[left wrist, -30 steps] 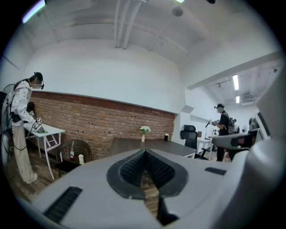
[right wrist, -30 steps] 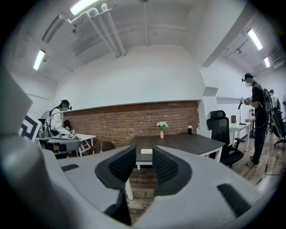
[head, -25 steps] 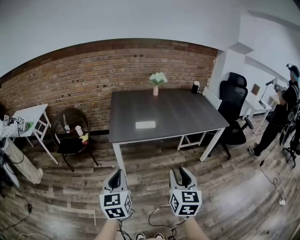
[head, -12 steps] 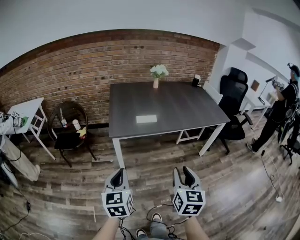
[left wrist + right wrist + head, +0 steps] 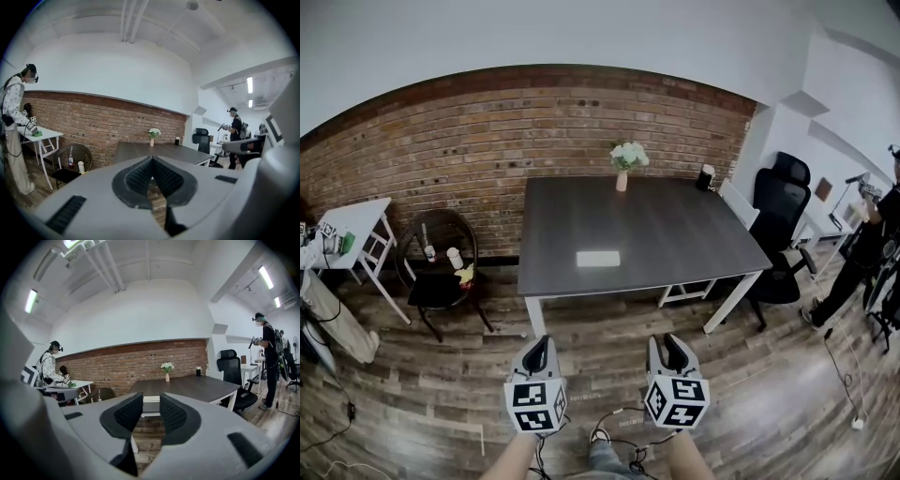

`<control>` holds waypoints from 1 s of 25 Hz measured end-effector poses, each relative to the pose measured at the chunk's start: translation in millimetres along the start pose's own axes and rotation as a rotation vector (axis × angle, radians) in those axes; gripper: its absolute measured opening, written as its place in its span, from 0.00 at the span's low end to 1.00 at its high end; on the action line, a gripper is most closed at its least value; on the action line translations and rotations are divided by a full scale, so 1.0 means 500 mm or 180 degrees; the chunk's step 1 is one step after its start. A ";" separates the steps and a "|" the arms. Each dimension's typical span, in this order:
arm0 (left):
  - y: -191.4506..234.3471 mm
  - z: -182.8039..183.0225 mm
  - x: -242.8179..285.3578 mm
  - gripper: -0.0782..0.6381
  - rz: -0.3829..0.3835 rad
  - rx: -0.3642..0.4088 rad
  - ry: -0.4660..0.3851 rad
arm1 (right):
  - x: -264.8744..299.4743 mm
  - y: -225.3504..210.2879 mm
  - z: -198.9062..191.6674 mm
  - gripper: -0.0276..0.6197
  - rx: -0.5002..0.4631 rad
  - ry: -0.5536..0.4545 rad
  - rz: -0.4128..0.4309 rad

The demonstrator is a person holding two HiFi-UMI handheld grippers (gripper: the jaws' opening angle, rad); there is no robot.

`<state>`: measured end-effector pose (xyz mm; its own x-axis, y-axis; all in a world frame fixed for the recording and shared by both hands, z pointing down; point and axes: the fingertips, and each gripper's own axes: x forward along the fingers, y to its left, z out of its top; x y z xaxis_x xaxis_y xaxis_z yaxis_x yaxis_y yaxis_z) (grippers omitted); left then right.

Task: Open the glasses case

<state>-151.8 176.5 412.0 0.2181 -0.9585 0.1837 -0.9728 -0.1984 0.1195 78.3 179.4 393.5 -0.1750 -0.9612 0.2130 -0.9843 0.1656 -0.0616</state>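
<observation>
The glasses case (image 5: 598, 259) is a flat white box lying near the front edge of the dark grey table (image 5: 675, 234). Both grippers hang over the wooden floor, well short of the table. In the head view my left gripper (image 5: 536, 349) is at lower left, and its jaws meet at the tips with nothing in them. My right gripper (image 5: 667, 345) is beside it; its jaws stand apart and are closing, with nothing between them. The right gripper view shows the case (image 5: 151, 399) far off through the gap of the right gripper (image 5: 151, 394).
A vase of white flowers (image 5: 623, 161) and a dark cup (image 5: 705, 176) stand at the table's far edge. A black office chair (image 5: 783, 225) is at the right, and a wicker chair (image 5: 441, 267) and a white side table (image 5: 356, 225) at the left. A person (image 5: 870, 234) stands far right. Cables lie on the floor.
Both grippers have moved forward toward the table, which now looks nearer. The right jaws stand slightly narrower than before.
</observation>
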 end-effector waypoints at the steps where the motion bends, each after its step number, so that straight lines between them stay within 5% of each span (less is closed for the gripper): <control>1: 0.002 0.009 0.018 0.10 0.0022 -0.0002 -0.0008 | 0.023 -0.004 0.008 0.22 -0.0013 0.0008 0.0026; 11: 0.019 0.048 0.213 0.10 0.0274 -0.0055 -0.0019 | 0.240 -0.060 0.070 0.22 -0.0157 0.0009 0.0277; 25: 0.031 0.043 0.429 0.10 0.0479 0.0002 0.0163 | 0.465 -0.161 0.055 0.22 -0.0001 0.0201 0.0415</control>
<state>-121.9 -36.7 432.4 0.0733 -0.9658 0.2488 -0.9948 -0.0533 0.0864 117.3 -63.7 421.1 -0.3024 -0.9158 0.2642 -0.9531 0.2881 -0.0925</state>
